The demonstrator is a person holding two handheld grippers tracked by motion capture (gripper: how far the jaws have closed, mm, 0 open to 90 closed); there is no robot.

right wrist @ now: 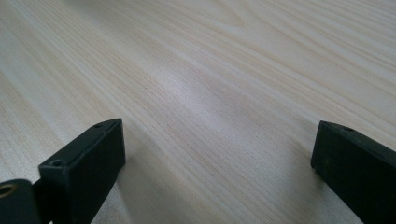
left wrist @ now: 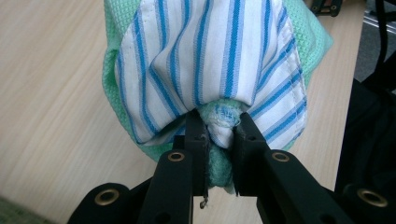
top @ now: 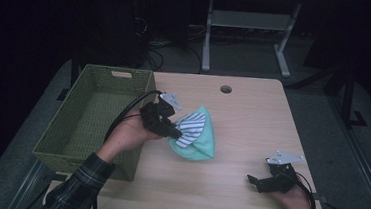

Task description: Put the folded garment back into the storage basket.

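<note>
The cloth bundle [top: 195, 135], a mint-green waffle-weave piece wrapped with a white one striped in blue, hangs just beside the right wall of the green woven basket [top: 89, 122], above the wooden table [top: 227, 188], its lower edge close to or touching the tabletop. The left gripper [top: 175, 132] has its jaws nearly closed on a gathered knot of both fabrics; in the left gripper view the striped cloth [left wrist: 210, 60] fans out above the pinched fold and the green cloth [left wrist: 310, 42] shows behind it. The right gripper [top: 254, 180] rests low on the table, well apart from the basket toward the near right corner, its jaws spread wide with nothing between them but bare wood.
</note>
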